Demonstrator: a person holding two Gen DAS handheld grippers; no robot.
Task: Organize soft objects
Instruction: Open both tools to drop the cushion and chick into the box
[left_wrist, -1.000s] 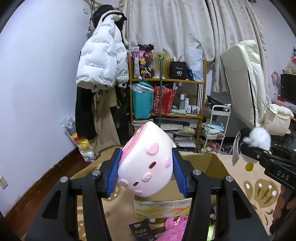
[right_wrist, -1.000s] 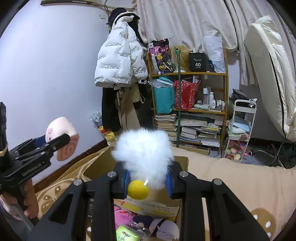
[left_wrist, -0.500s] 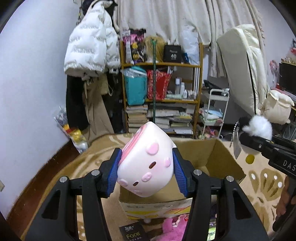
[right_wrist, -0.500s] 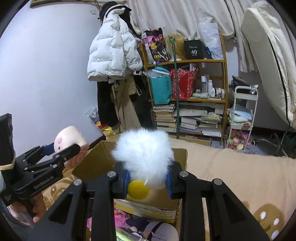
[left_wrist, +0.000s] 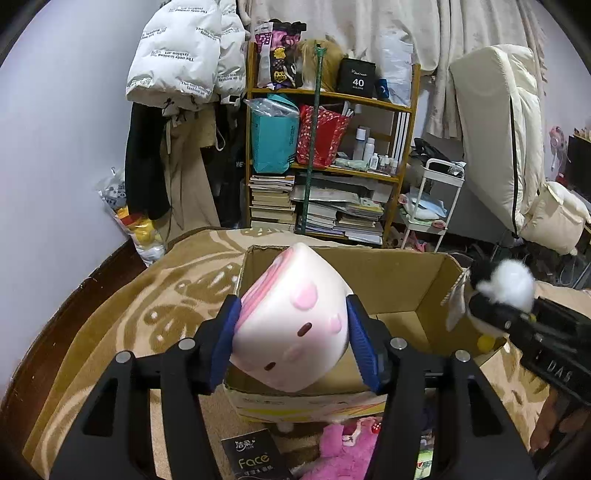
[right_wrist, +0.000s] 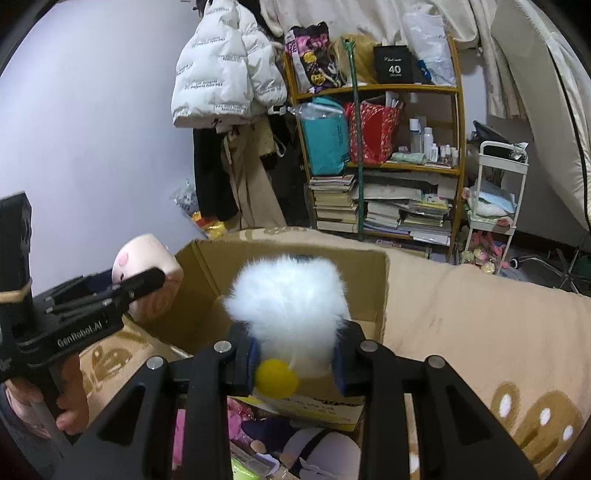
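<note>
My left gripper (left_wrist: 293, 345) is shut on a pink and white pig-face plush (left_wrist: 291, 325) and holds it above the near edge of an open cardboard box (left_wrist: 402, 295). My right gripper (right_wrist: 293, 365) is shut on a fluffy white plush with a yellow ball (right_wrist: 290, 310) and holds it over the same box (right_wrist: 207, 291). The left gripper with the pig plush (right_wrist: 147, 266) shows at the left of the right wrist view. The right gripper with the white plush (left_wrist: 511, 282) shows at the right of the left wrist view.
The box stands on a beige patterned blanket (left_wrist: 177, 280). More plush toys, one pink (left_wrist: 347, 450), and a black "Face" pack (left_wrist: 255, 461) lie in front of the box. A cluttered wooden shelf (left_wrist: 332, 155), hanging coats (left_wrist: 177, 74) and a white trolley (left_wrist: 432, 206) stand behind.
Both grippers have moved forward and tilted down toward the box, each still holding its plush. The box now fills more of both views.
</note>
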